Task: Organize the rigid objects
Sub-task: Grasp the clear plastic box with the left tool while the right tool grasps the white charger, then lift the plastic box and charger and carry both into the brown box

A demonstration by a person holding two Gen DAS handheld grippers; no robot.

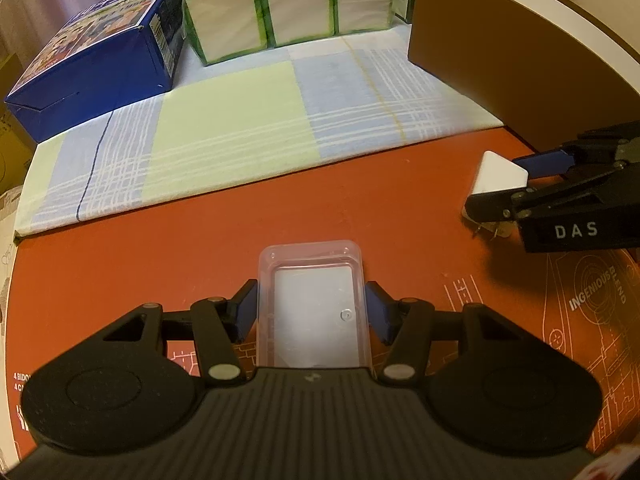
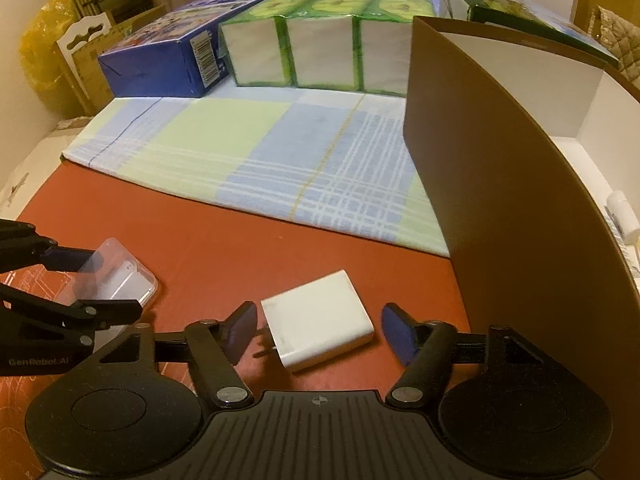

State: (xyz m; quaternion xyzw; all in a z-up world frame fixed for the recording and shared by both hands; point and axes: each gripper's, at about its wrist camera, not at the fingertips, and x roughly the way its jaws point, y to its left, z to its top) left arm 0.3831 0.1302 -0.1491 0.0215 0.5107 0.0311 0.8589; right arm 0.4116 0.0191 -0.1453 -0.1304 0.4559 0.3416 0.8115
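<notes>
Your left claw (image 1: 311,308) is clamped on one clear plastic case (image 1: 311,280), a rounded rectangle with a white card-like insert, blue pads touching both long sides. It sits low over the red counter (image 1: 200,232), which is smooth with white blueprint-style line art printed on it.

Your right claw (image 2: 316,330) is spread wide, jaws on either side of one white charger block (image 2: 320,320) but not touching it. That's a glossy, flat, rounded-corner brick lying on the counter with its metal prongs pointing toward your left pad.

Just right of it there's one brown cardboard box (image 2: 480,200), matte outside, white inside, open on top, with a small white cylinder-ish thing (image 2: 622,216) in it that I can't make out.

Past that, one soft plaid cloth (image 2: 280,160) in pale green and blue, laid flat. At the back: one glossy blue carton (image 2: 168,64) and three green-wrapped, white-faced blocks (image 2: 320,56) standing side by side, touching.
</notes>
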